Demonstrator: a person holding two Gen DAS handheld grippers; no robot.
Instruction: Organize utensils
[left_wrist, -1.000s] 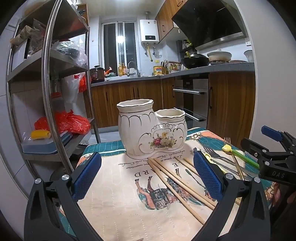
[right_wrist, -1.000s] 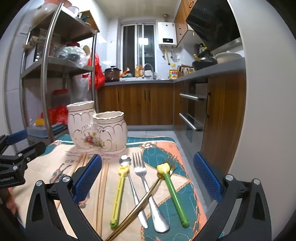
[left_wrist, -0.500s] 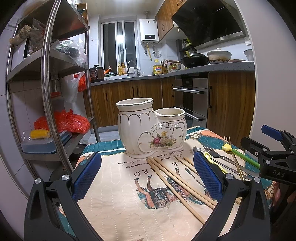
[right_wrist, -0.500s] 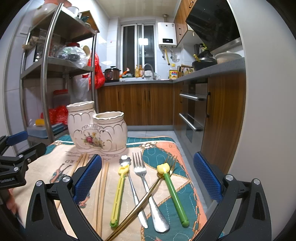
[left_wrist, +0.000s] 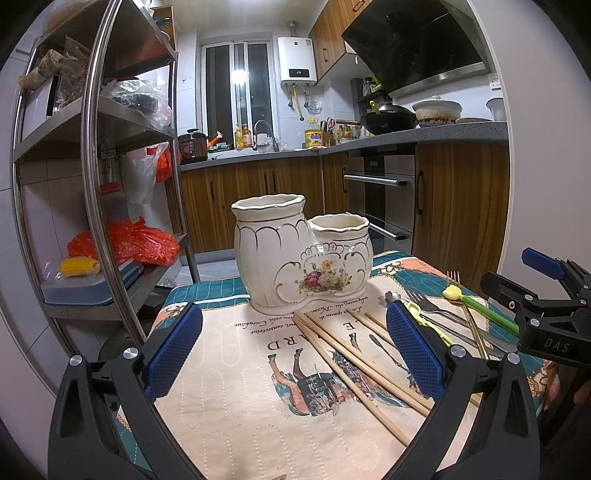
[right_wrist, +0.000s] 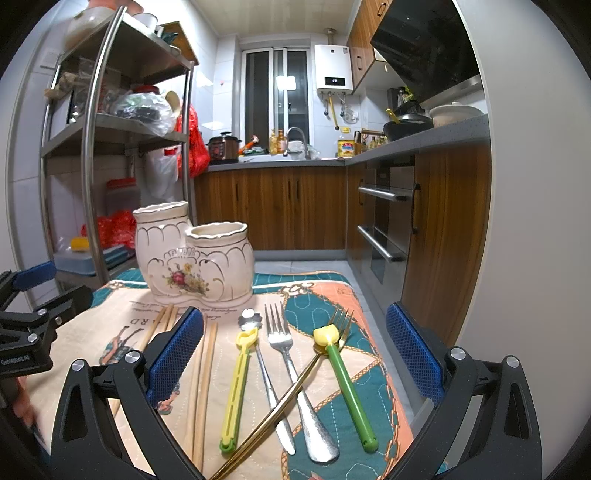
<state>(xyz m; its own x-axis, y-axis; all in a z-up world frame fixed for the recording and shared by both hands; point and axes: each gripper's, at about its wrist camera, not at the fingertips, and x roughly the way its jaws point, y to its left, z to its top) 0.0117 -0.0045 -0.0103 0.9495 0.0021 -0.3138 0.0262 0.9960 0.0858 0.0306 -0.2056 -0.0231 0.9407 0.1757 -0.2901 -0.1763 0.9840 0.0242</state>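
Note:
A white ceramic two-pot utensil holder (left_wrist: 301, 254) with a flower print stands at the far end of a printed mat (left_wrist: 258, 387); it also shows in the right wrist view (right_wrist: 192, 254). Several wooden chopsticks (left_wrist: 354, 362) lie in front of it. In the right wrist view a yellow-handled utensil (right_wrist: 236, 384), a steel fork (right_wrist: 291, 365), a gold fork (right_wrist: 295, 387) and a green-handled utensil (right_wrist: 349, 387) lie side by side. My left gripper (left_wrist: 293, 354) is open and empty above the mat. My right gripper (right_wrist: 293, 358) is open and empty above the forks.
A steel shelf rack (left_wrist: 96, 177) with bags and boxes stands to the left of the table. Wooden cabinets with an oven (left_wrist: 384, 199) run along the right and back. The mat's right edge (right_wrist: 384, 362) drops to the floor.
Both grippers have barely moved. The left view has shifted very slightly; nothing was taken hold of or let go.

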